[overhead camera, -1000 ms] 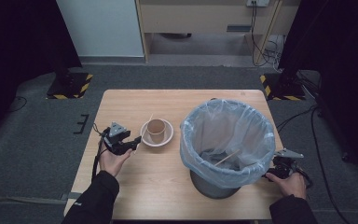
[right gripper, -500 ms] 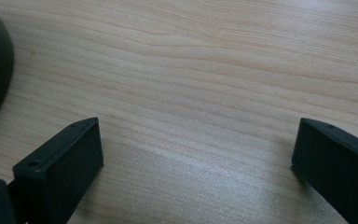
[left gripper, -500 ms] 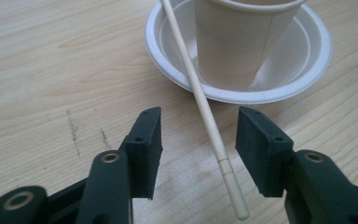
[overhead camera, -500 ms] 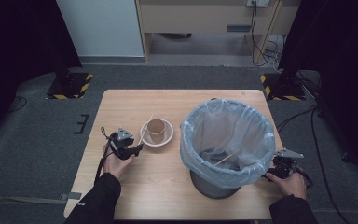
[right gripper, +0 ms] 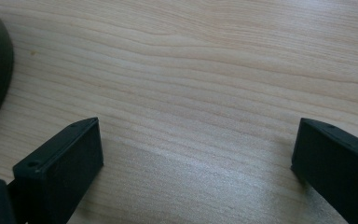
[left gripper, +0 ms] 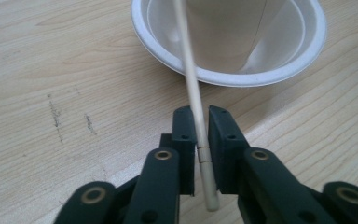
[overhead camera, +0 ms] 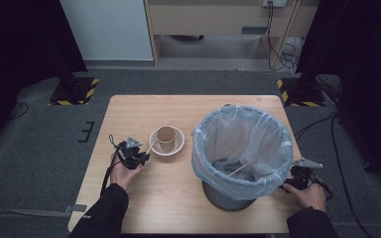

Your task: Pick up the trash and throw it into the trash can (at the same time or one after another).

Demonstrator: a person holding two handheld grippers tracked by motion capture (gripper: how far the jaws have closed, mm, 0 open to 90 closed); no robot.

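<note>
Chopstick leaning from the bowl beside the cup is pinched by the left claw, just closed on its low end, likely for binning; right claw rests apart on worktop.

No readable text or labels

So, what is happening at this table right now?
A person works with a gripper in each hand. The left gripper has just been closing and now pinches a thin wooden stick that leans on the rim of a white bowl holding a paper cup. The right gripper rests open on the table, beside a bin lined with a plastic bag; another stick lies inside.
</note>
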